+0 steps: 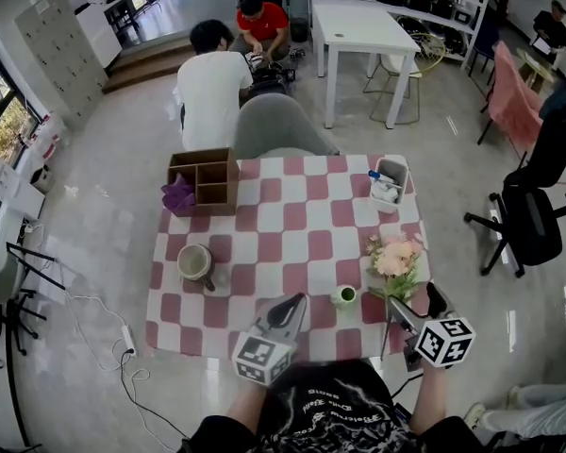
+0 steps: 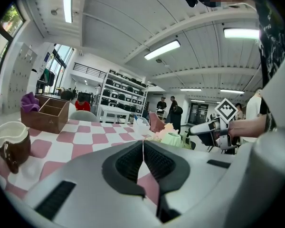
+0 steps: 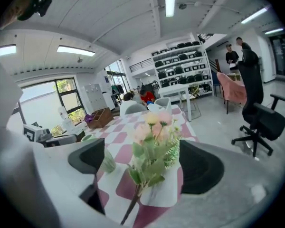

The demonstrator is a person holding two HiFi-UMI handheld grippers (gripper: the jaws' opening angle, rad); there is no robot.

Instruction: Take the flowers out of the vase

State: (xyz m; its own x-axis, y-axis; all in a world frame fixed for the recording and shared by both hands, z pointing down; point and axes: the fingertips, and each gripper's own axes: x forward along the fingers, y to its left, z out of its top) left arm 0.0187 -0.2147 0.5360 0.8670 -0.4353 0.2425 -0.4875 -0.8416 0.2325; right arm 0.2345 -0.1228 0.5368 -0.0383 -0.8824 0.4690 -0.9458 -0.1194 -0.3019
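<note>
Pink-and-white checks under pastels.
The pink-and-white checked tablecloth (image 1: 292,225) bears pale pink and peach flowers with green leaves (image 1: 396,258) at its right edge, a pale green vase (image 1: 344,296) near the front edge, a cream-and-brown mug (image 1: 196,263) toward the left edge, and a brown wooden box (image 1: 206,179) and purple cloth (image 1: 178,194) at the far left corner.

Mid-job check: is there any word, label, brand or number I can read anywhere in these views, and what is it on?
No text can be read.
Shirt print: white lettering on black, too blurred to read.
Left marker cube, right marker cube: black-and-white square patterns only, no words.
</note>
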